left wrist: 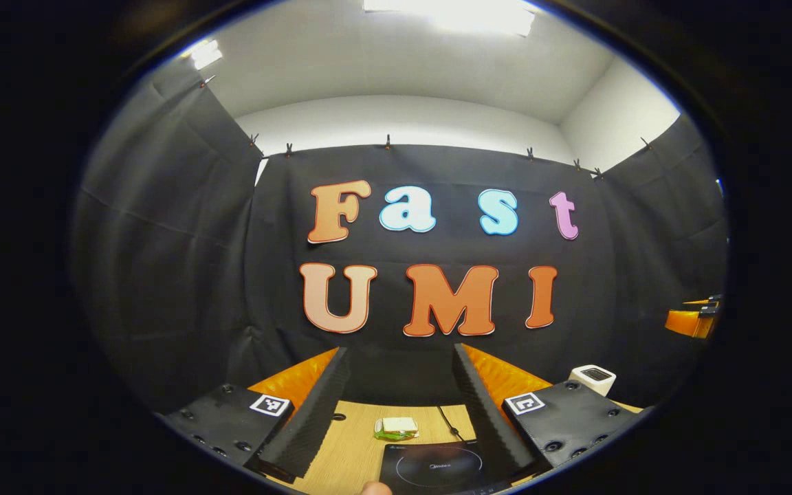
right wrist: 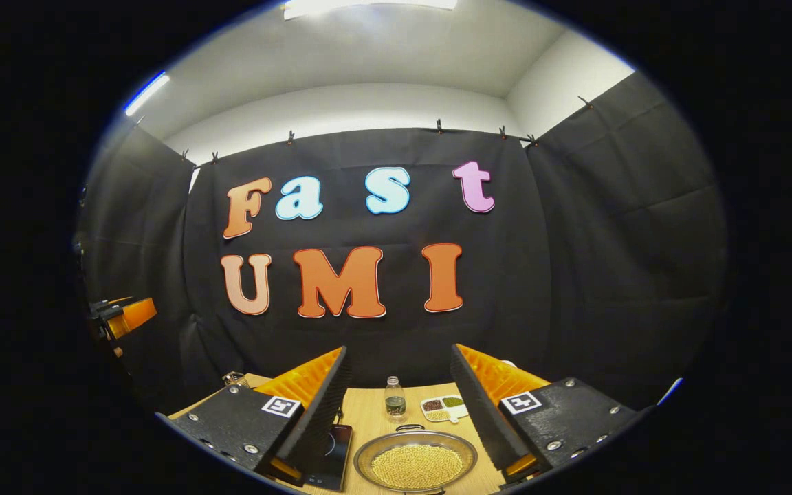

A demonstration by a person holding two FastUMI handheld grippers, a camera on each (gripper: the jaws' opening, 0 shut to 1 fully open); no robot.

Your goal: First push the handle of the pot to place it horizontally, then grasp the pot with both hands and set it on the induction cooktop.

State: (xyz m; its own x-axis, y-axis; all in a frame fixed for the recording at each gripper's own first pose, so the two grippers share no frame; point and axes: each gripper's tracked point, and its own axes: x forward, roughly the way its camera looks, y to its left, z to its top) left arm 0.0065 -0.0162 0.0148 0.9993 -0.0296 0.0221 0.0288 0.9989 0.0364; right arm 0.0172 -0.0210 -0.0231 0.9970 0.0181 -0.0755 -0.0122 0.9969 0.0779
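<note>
A shallow metal pot [right wrist: 415,462] full of yellow beans sits on the wooden table, low in the right gripper view, between the fingers of my right gripper [right wrist: 398,349]. That gripper is open and held above and behind the pot. A small handle [right wrist: 406,428] shows at the pot's far rim. The black induction cooktop [left wrist: 437,467] lies flat under my open left gripper [left wrist: 399,350], with its cable [left wrist: 447,421] running back. Its edge [right wrist: 331,447] also appears left of the pot. Each gripper is seen from the other's side: the right one [left wrist: 691,320], the left one [right wrist: 124,316].
A sandwich-like white and green item [left wrist: 396,428] lies behind the cooktop. A white box [left wrist: 592,378] stands at the back right. Behind the pot stand a small bottle [right wrist: 394,399] and a divided dish [right wrist: 443,407] of beans. A fingertip [left wrist: 375,489] shows at the bottom edge.
</note>
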